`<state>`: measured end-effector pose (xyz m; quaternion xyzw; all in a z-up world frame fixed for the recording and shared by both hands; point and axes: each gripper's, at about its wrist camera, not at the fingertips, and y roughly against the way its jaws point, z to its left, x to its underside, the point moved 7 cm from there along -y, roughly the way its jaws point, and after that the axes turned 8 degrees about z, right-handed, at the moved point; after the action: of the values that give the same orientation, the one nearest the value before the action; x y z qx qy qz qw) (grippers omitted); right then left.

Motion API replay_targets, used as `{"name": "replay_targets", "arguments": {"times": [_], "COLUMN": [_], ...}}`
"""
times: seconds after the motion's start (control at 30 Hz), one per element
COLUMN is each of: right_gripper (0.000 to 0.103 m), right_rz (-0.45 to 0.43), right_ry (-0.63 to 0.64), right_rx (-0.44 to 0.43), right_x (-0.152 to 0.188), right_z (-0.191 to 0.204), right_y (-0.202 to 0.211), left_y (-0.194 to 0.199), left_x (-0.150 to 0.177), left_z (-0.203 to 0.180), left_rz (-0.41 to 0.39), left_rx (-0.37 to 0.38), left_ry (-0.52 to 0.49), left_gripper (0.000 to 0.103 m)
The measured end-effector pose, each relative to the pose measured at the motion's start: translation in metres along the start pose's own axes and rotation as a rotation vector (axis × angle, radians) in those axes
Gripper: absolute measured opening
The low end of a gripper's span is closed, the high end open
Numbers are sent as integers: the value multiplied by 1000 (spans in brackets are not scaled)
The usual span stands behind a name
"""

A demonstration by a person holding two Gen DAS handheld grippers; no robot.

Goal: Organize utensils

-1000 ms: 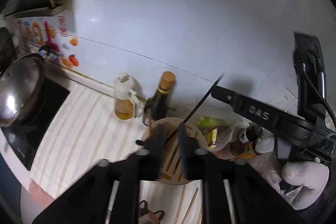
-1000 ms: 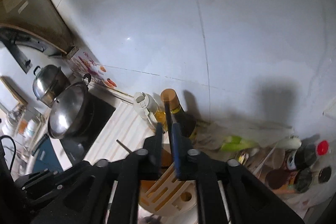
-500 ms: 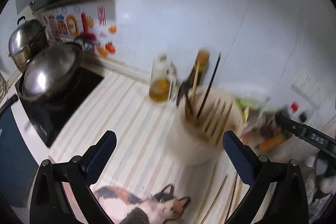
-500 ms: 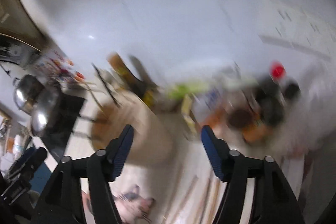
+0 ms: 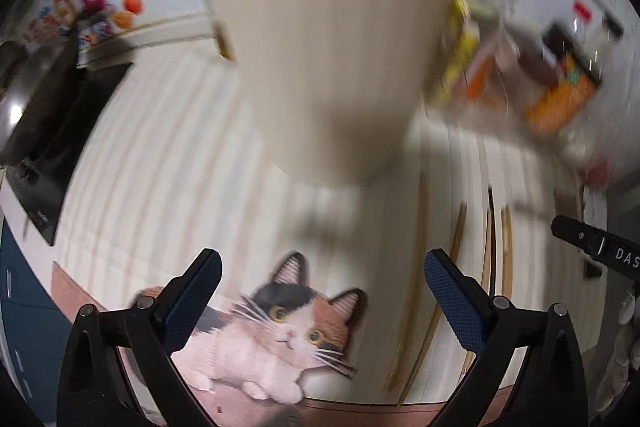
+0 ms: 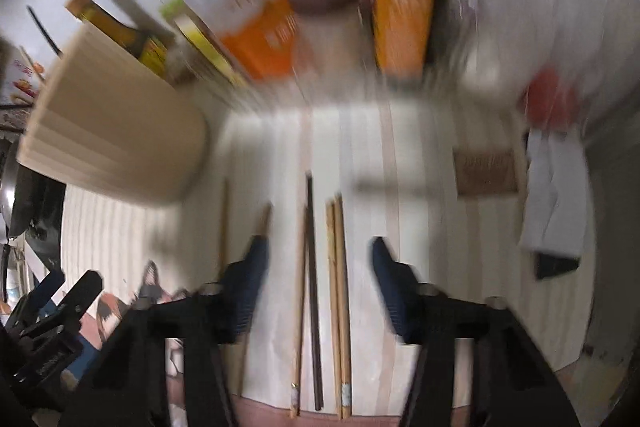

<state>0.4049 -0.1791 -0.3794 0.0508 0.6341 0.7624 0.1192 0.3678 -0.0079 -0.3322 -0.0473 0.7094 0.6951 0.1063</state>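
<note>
Striped matting [image 5: 160,163] with a printed cat [image 5: 276,331] covers the counter, and a white wall rises behind it. Just ahead of my left gripper [image 5: 322,291] stands the pale utensil holder [image 5: 324,59], blurred, with dark and wooden sticks rising from its top. To its right crowd bottles and orange-labelled jars [image 6: 404,11]; to its left sits a black cooktop [image 5: 60,123] with a steel lid. My left gripper points steeply down over the cat, jaws spread as wide as they go, nothing between them. My right gripper [image 6: 320,279] also points down, over the loose chopsticks [image 6: 338,291] lying side by side on the mat to the holder's right; its jaws have just been narrowing but stand released, straddling several wooden sticks and one dark chopstick [image 6: 312,287] without pressing on them.
</note>
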Motion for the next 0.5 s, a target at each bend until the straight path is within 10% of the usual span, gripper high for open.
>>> {"name": "replay_targets", "arguments": {"times": [0.13, 0.33, 0.5], "right_gripper": [32, 20, 7], "right_rz": [60, 120, 136], "right_ry": [-29, -58, -57], "right_rx": [-9, -42, -16], "right_x": [12, 14, 14], "right_z": [-16, -23, -24], "right_y": [-32, -64, -75], "left_y": [-32, -77, -94], "left_x": [1, 1, 0], "left_z": [-25, -55, -64], "left_rz": [54, 153, 174], "left_rx": [1, 19, 8], "left_ry": [-77, -164, -199], "left_gripper": [97, 44, 19]}}
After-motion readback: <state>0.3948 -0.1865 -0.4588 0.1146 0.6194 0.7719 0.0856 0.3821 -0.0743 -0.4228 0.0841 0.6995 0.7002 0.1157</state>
